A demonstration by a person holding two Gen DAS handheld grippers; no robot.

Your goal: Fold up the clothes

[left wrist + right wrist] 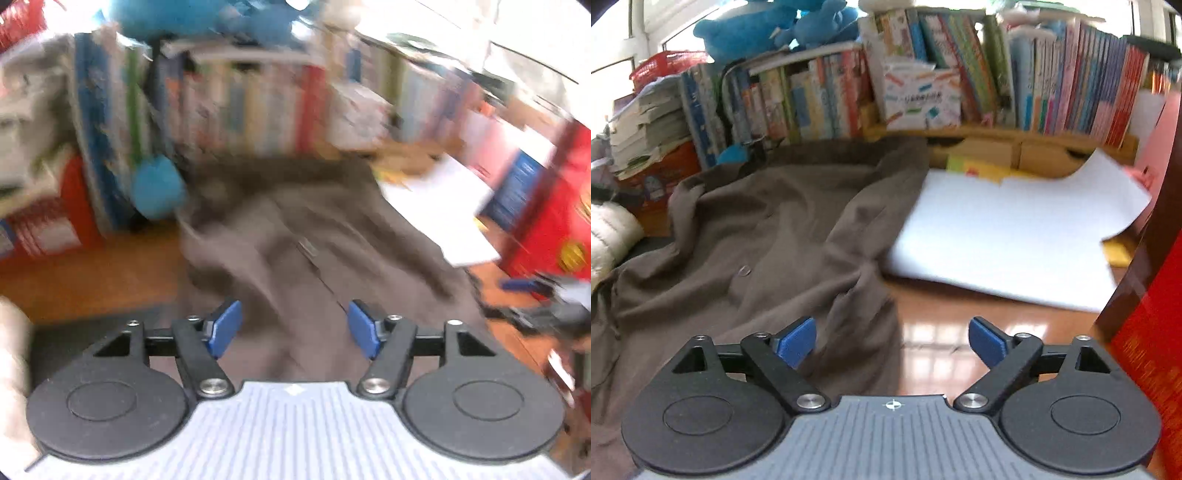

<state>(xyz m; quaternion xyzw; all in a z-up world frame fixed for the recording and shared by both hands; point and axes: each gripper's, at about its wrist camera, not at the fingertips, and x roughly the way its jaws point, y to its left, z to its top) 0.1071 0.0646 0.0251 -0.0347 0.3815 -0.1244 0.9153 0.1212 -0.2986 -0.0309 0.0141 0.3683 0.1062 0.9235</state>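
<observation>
Brown garment [768,236] spread rumpled on wooden surface [960,332], against row of books [1052,88], white paper sheet [1008,236] beside it. Left gripper [295,328] over cloth, fingers apart, seemingly nothing gripped; view blurred. Right gripper [892,341] at garment edge, fingers apart, empty.

I count one brown coat [768,229] spread on one wooden table [934,332], with two buttons showing on its front [743,271]. One big white sheet of paper [1008,236] lies beside it. I hold two grippers, mine on the left [295,328] and on the right [892,341], each with two blue pads. Behind stand two rows of upright books, too many to count [1052,92], plus one leaning stack [646,125]. One red basket [668,64], at least two blue plush toys [746,33], one cream cushion [609,236].
</observation>
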